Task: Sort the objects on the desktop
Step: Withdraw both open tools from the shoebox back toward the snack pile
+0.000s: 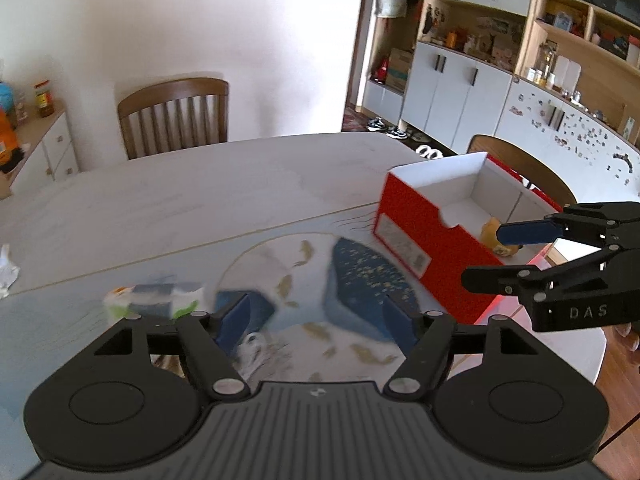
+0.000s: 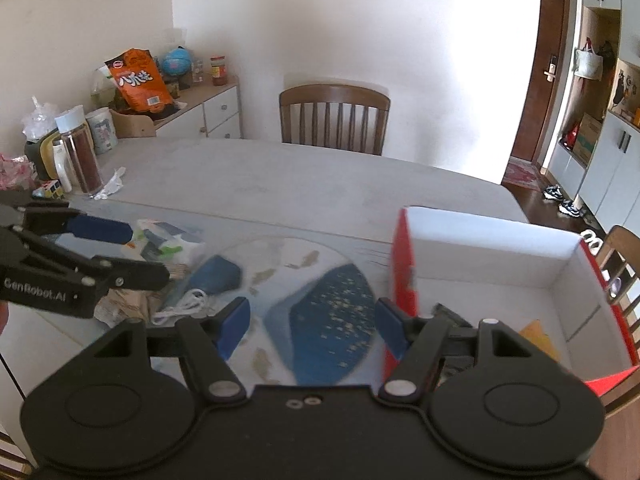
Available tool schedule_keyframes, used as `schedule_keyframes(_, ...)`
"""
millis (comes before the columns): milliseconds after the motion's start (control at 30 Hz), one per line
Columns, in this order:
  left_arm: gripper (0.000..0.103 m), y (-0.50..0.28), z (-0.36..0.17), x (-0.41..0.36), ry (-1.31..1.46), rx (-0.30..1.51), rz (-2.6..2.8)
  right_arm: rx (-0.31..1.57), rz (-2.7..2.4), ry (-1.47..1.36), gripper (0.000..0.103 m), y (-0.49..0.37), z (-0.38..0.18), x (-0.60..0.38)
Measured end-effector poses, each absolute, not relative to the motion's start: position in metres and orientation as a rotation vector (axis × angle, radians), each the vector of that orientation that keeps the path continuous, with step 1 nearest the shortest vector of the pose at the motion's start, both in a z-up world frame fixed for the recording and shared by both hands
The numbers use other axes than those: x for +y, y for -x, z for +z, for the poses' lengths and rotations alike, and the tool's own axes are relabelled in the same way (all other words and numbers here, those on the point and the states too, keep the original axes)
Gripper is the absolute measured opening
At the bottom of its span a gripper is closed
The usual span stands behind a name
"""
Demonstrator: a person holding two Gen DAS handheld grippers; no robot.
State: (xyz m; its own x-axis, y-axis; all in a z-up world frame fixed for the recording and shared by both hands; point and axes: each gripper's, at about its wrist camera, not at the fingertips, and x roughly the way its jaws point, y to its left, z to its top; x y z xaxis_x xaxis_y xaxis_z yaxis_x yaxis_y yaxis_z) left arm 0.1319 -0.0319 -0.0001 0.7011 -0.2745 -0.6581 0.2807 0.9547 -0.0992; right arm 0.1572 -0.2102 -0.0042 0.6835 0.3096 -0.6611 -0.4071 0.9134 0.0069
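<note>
On the mat, red box (image 1: 420, 232) lies diagonally.

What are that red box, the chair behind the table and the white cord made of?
Red box: looks like cardboard, glossy red outside, matte white inside; thin folded walls and a cut thumb notch.
Chair: seems wood, brown and lightly varnished; slatted back with a curved top rail.
White cord: probably plastic-sheathed cable, smooth; it lies in loose loops. Blur leaves the detail open.

Site: home dining room | evidence — wooden chairs (image 2: 334, 117), bench (image 2: 280, 176), white cupboards (image 1: 452, 80), shoes (image 1: 384, 126) near entrance door (image 2: 540, 68)
</note>
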Motion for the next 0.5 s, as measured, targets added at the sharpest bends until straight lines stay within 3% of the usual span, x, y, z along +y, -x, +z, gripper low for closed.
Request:
schedule_keyframes(333,0.073,-0.118,-0.012,0.018,0.029,0.731,-0.277,0.711,0.422,0.145,0.071,-0.156,-0.005,-0.161)
schedule_keyframes(500,0.082,-0.109,-0.020,0.037,0.031,0.725,-0.260,0.714,0.430,0.143,0.075,-0.155,-0.007,-0.140)
